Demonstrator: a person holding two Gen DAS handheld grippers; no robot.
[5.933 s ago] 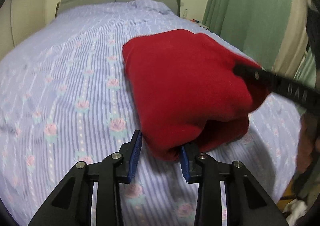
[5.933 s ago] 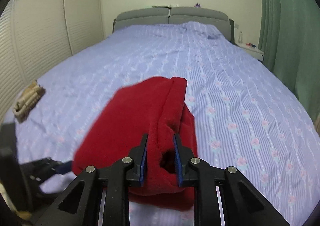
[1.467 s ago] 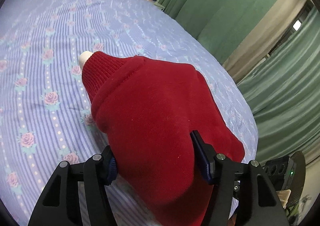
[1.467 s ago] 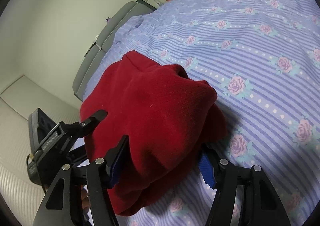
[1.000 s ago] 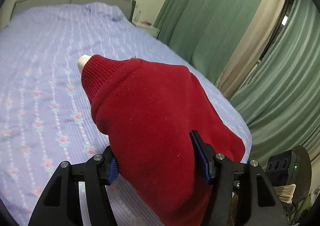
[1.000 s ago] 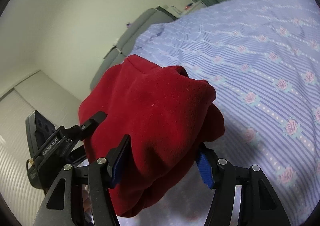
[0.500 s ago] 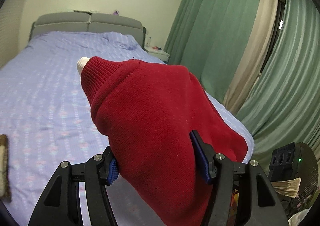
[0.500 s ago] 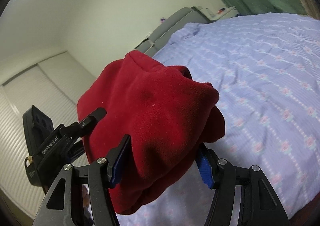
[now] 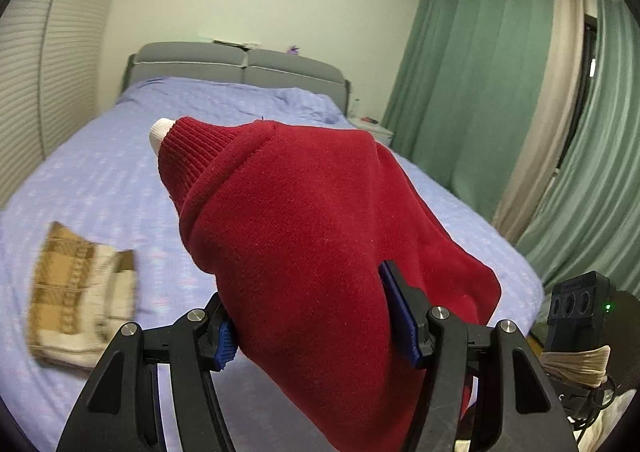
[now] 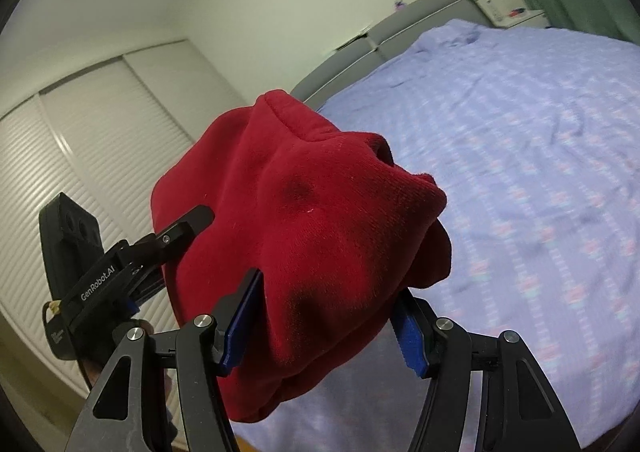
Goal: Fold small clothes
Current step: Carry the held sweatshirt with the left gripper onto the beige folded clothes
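Both my claws clamp one bundle.
Left gripper (image 9: 316, 322) and right gripper (image 10: 322, 326) grasp the folded, fuzzy red fleece garment (image 9: 320, 220), its ribbed cuff upper left.

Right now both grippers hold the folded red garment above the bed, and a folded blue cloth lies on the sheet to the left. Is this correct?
Not quite. The folded cloth on the sheet is tan and cream checked, not blue, as the left wrist view shows. The rest holds: the left gripper and right gripper both hold the folded red garment above the bed.
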